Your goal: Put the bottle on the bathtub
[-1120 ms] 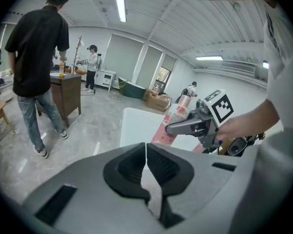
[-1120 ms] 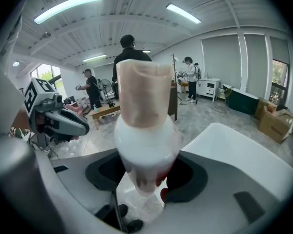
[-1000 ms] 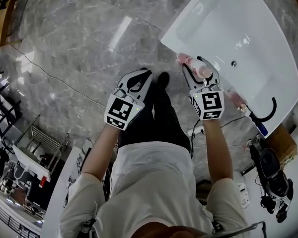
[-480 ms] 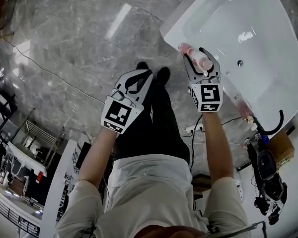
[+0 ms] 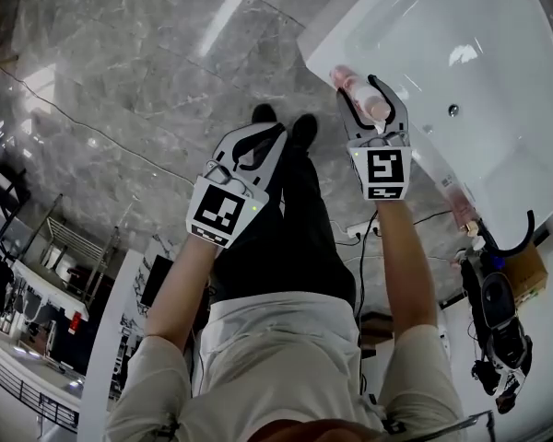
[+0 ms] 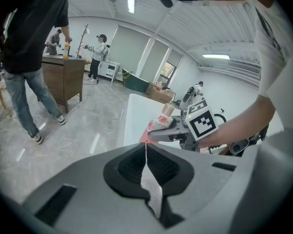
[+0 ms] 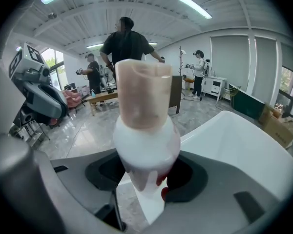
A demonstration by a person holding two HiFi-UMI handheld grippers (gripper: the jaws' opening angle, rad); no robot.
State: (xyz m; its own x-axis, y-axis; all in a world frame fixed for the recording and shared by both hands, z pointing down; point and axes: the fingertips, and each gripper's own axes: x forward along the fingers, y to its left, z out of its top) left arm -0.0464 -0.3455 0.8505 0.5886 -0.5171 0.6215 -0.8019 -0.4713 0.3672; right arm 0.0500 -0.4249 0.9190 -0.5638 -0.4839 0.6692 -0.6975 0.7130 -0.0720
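Observation:
My right gripper [image 5: 375, 99] is shut on a white bottle with a pinkish-tan cap [image 5: 371, 106], held over the near rim of the white bathtub [image 5: 461, 26]. In the right gripper view the bottle [image 7: 145, 130] stands upright between the jaws, with the bathtub's rim [image 7: 224, 126] just behind it. My left gripper [image 5: 249, 150] hangs over the grey marble floor to the left of the tub; it is shut and holds nothing. From the left gripper view, the right gripper [image 6: 185, 128] shows with the bottle [image 6: 161, 122] at the tub's edge [image 6: 132, 116].
A second pink bottle [image 5: 458, 201] lies on the tub's rim near a black faucet [image 5: 516, 242]. Cables cross the marble floor [image 5: 120, 72]. Several people stand in the room, one person [image 6: 29, 57] close by a wooden counter [image 6: 63, 79].
The right gripper with the bottle has shifted slightly up and further over the tub's rim. The left gripper has stayed shut beside it.

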